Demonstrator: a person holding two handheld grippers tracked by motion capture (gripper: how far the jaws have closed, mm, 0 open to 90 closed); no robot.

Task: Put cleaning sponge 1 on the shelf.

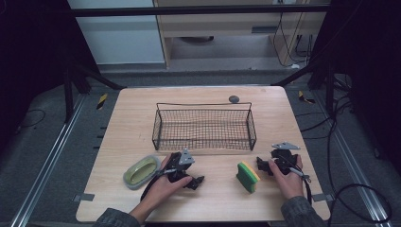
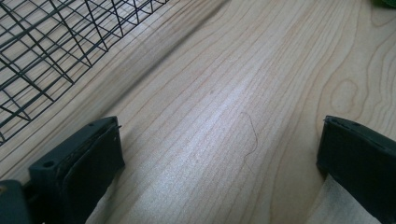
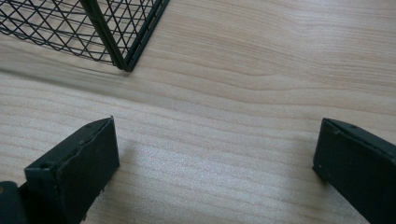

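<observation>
A black wire basket stands in the middle of the wooden table. In front of it, my left gripper rests on the table, held by a hand, with its jaws wide apart over bare wood. A green sponge with a yellow top lies to its right. My right gripper sits just right of the sponge, also open and holding nothing. In the left gripper view, my left gripper has the basket at upper left. The right gripper view shows my right gripper near a basket corner.
A pale green oval dish lies left of the left hand near the table's front left. A small dark round object sits at the table's far edge behind the basket. A green sliver shows at the left gripper view's top right corner.
</observation>
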